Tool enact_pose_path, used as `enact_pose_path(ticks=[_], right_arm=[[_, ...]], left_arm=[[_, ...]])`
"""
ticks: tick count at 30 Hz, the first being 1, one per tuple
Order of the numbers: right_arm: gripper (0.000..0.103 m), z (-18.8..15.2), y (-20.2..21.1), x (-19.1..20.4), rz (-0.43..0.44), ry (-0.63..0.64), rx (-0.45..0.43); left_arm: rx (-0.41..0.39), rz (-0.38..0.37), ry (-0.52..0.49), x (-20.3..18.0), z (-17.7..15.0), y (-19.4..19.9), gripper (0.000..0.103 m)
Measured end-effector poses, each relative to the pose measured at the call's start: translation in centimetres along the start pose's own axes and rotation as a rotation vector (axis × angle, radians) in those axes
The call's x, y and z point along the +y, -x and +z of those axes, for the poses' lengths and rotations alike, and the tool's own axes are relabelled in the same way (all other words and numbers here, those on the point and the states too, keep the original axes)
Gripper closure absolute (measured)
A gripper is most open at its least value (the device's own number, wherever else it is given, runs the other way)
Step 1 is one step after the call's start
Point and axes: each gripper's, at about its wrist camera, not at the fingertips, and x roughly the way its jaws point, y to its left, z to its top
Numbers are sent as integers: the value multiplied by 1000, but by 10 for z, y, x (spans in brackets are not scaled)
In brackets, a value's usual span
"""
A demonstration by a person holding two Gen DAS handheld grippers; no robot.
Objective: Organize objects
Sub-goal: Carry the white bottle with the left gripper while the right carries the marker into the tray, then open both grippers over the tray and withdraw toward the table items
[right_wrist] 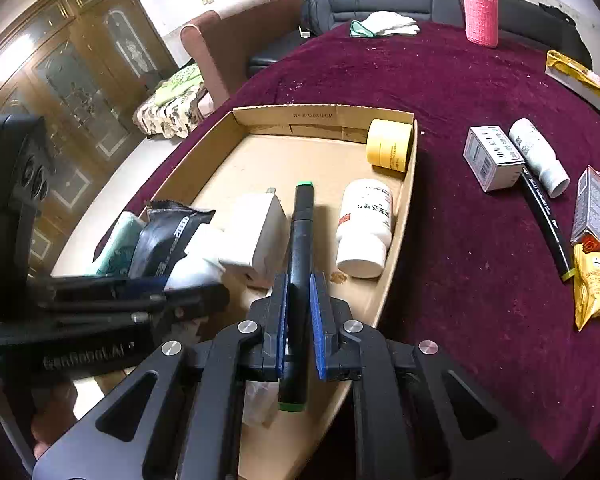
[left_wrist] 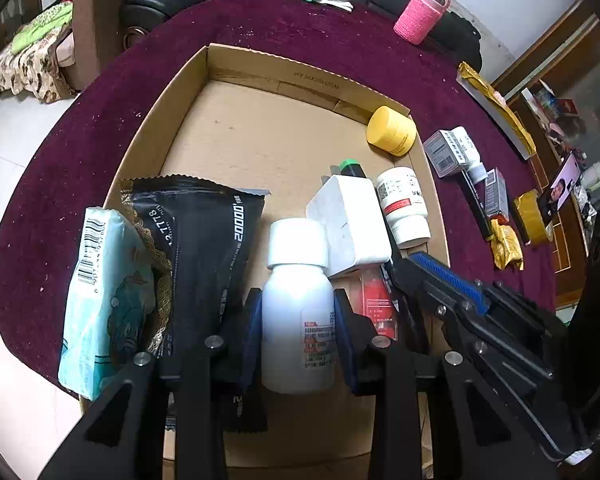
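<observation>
Left claw (left_wrist: 298, 320): pinching a white plastic bottle (left_wrist: 298, 304) across its smooth cylindrical body, blue ribbed pads bearing on both sides, cap pointing away from the claw, bottle held over the near end of the cardboard tray (left_wrist: 236, 60). Right claw (right_wrist: 299, 320): closed on a slim black marker (right_wrist: 300, 280) with green ends, gripped near its rear half; the marker's long axis runs straight ahead in line with the fingers, also over the tray's near end. Judgement: both items look due to be set down in the tray, and the turning relation is that free floor lies ahead of both claws, toward the tray's far wall. Within the tray: a white square charger (left_wrist: 350, 224) sits just beyond the bottle; a second white pill bottle (right_wrist: 366, 228) lies on its side against the tray's right wall; a yellow round jar (left_wrist: 392, 130) occupies the far right corner; a glossy black foil pouch (left_wrist: 204, 248) and a soft pale-blue tissue pack (left_wrist: 104, 300) lean at the tray's near left. Outside the tray, to its right on the maroon velvet worktop (right_wrist: 440, 80): a grey carton (right_wrist: 492, 158), another white bottle (right_wrist: 538, 156), a black pen (right_wrist: 544, 220), a yellow snack packet (right_wrist: 596, 284).
</observation>
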Motion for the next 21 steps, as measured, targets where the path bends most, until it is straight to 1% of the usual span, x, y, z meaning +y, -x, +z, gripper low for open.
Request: enact_pose_path(ticks=[3, 6, 9, 11, 14, 16, 18, 19, 20, 21], right_arm=[[92, 0, 0, -1, -25, 2, -11], [92, -4, 3, -8, 13, -30, -14], [92, -10, 7, -12, 26, -49, -11], [91, -15, 11, -17, 59, -61, -3], [90, -26, 22, -25, 96, -80, -21], [86, -34, 31, -29, 155, -85, -28], [83, -41, 39, -31, 184, -83, -48], [70, -46, 45, -32, 181, -75, -57], [54, -48, 49, -33, 170, -69, -66], [52, -52, 54, -34, 158, -64, -83]], left_arm=[[6, 10, -3, -2, -2, -2, 69], [1, 16, 11, -2, -2, -2, 69], [-31, -7, 43, -1, -3, 3, 68], [-46, -16, 43, -3, -6, 7, 65], [-69, -7, 41, -10, -12, 15, 50], [-86, -8, 31, -16, -18, 20, 46], [-98, -5, 23, -22, -21, 25, 44], [-106, -10, 16, -27, -23, 29, 44], [-113, -13, 17, -30, -25, 32, 44], [-119, -15, 18, -33, -27, 35, 44]])
